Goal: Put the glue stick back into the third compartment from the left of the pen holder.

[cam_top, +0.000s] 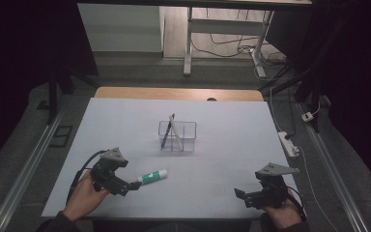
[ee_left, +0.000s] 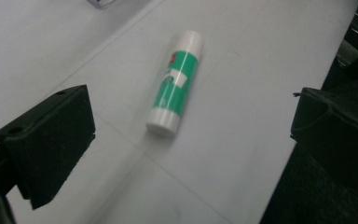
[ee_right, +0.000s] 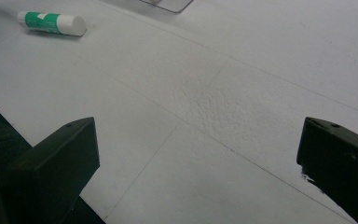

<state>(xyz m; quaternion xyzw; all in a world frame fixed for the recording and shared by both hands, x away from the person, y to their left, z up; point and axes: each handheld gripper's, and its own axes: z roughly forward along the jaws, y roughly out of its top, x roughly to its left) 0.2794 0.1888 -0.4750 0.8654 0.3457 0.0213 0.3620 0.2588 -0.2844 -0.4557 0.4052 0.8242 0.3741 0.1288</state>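
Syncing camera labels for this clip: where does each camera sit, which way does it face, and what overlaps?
High view: above the person's side, looking forward and down on the table; shows both hands, left gripper, right gripper, clear holder.
Left gripper view: rides the left gripper, looks along its open jaws at the glue stick.
Right gripper view: rides the right gripper, looks across the table past its open jaws.
Shared: the glue stick appears in all three.

You have one green-and-white glue stick (cam_top: 153, 177), one clear organizer (cam_top: 177, 136) holding two pens (cam_top: 167, 130), and two tools: left tool (cam_top: 134, 185), right tool (cam_top: 241, 195).
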